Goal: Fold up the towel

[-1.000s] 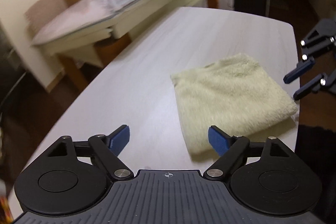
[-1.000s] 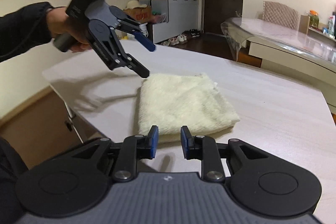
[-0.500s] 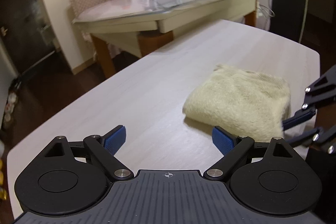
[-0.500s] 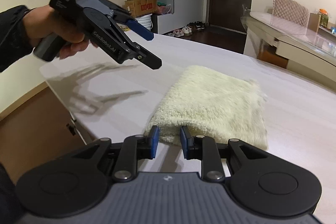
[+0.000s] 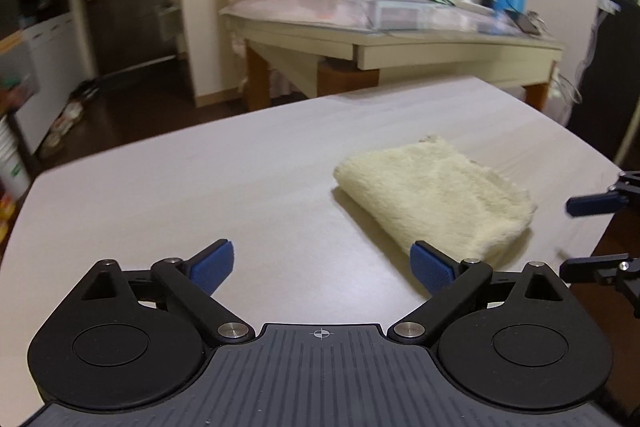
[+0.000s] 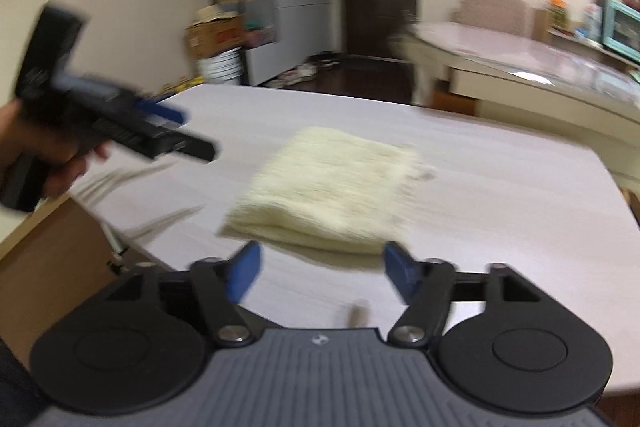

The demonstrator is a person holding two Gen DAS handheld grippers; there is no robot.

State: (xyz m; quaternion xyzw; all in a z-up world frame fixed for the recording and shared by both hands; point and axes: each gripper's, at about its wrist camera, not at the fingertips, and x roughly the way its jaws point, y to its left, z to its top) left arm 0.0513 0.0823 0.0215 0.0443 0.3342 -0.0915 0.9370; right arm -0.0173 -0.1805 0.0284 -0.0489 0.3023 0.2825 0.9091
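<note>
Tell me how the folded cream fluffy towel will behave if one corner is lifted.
The folded cream fluffy towel would probably droop and unfold, since its layers lie loose and soft. It looks light for its bulk. Its fuzzy pile should grip the pads, yet the whole bundle may slide on the smooth pale wooden table.

Each gripper (image 5: 321, 268) is built of black linkage arms with silver pivot screws, blue ribbed fingertip pads (image 5: 212, 264), round black discs and a ridged grey housing.

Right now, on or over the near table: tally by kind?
towel, cream, folded, lying on the table: 1
left gripper, jaws open, nothing between: 1
right gripper, jaws just opened, nothing between, towel just ahead: 1
Total: 3
</note>
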